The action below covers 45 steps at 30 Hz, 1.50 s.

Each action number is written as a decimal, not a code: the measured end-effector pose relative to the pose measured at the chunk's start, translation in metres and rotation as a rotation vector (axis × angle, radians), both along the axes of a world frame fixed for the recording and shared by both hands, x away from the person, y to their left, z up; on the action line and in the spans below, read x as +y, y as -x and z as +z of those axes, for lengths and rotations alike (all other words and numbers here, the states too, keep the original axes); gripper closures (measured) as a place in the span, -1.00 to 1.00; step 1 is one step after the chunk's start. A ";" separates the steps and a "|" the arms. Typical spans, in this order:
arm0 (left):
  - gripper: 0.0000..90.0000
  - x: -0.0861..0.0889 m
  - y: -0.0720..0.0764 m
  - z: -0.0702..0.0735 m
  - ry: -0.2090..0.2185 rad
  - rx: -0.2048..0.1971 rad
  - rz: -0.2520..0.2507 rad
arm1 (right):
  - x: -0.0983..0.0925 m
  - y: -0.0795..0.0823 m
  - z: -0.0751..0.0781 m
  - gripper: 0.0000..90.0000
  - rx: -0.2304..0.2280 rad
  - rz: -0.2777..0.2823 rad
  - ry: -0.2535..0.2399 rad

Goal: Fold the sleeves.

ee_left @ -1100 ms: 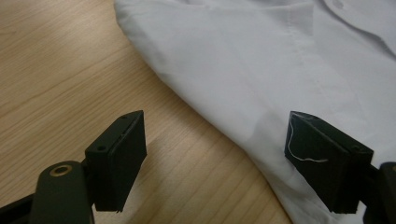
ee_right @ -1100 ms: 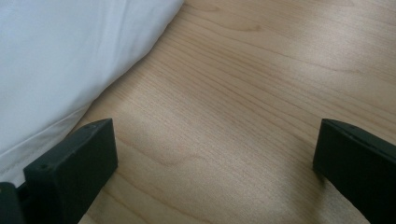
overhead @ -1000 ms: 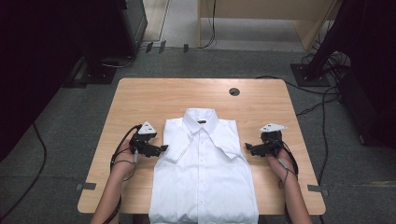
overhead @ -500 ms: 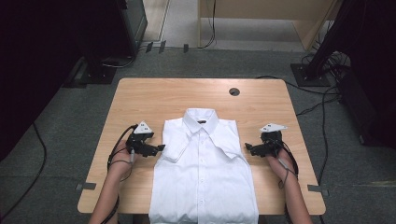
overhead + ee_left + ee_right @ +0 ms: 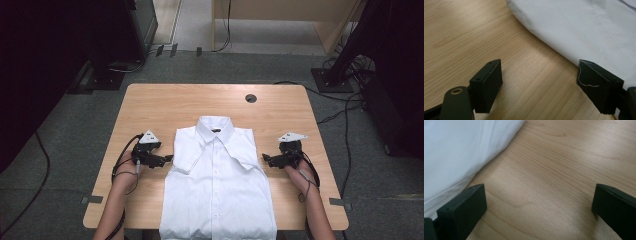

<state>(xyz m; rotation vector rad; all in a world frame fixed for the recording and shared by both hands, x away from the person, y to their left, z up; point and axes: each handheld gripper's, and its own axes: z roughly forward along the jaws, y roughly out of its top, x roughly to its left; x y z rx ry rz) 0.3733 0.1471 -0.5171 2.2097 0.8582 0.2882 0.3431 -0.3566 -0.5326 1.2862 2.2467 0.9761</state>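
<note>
1. Nearest the person, the forearms come in from the counter's (image 5: 150, 105) front edge, one on each side of the shirt (image 5: 220, 190).
2. At the shirt's left edge, the left gripper (image 5: 167, 159) has edged a little lower and outward over the last second. Its jaws stand wide, one over bare wood, the other at the cloth's edge (image 5: 599, 45).
3. At the right edge, the right gripper (image 5: 266, 159) has barely shifted. Its jaws too are spread wide, empty, with the shirt's side (image 5: 461, 157) just beside one of them.
4. Farther off, the shirt lies flat and buttoned, collar (image 5: 215, 125) away from the person, sleeves folded across the chest.
5. My judgement: both grippers are settling low at the sides, ready to pinch the edges for a fold; nothing is gripped yet.
</note>
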 end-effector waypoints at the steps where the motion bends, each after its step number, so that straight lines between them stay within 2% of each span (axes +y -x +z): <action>1: -0.54 0.001 0.000 0.000 -0.002 -0.003 -0.001 | 0.000 0.000 0.000 -1.00 0.000 0.003 0.000; 16: -0.54 0.008 -0.001 -0.006 -0.007 -0.073 0.012 | 0.002 0.002 0.000 -1.00 -0.002 0.036 0.002; 17: -0.55 0.009 -0.001 -0.006 -0.007 -0.072 0.011 | 0.002 0.002 0.000 -1.00 -0.002 0.036 0.002; 19: -0.77 0.009 -0.001 -0.007 -0.022 -0.062 -0.004 | 0.002 0.002 0.000 -1.00 -0.002 0.036 0.002; 20: -0.78 0.009 -0.001 -0.007 -0.022 -0.061 -0.006 | 0.002 0.002 0.000 -1.00 -0.002 0.036 0.002; 33: -0.78 0.010 -0.002 -0.007 -0.022 -0.062 -0.003 | 0.004 0.002 0.000 -1.00 -0.001 0.010 0.000; 35: -0.78 0.009 -0.003 -0.007 -0.022 -0.062 0.020 | 0.005 0.001 0.000 -1.00 -0.002 0.003 0.001; 39: -0.78 0.008 -0.004 -0.007 -0.024 -0.062 0.031 | 0.006 0.000 0.000 -0.98 -0.002 -0.003 -0.001; 43: -0.78 0.007 -0.005 -0.007 -0.021 -0.061 0.051 | 0.006 0.000 0.001 -0.89 -0.013 -0.024 -0.006; 45: -0.78 0.006 -0.006 -0.007 -0.004 -0.052 0.067 | 0.007 -0.001 0.001 -0.85 -0.015 -0.029 -0.008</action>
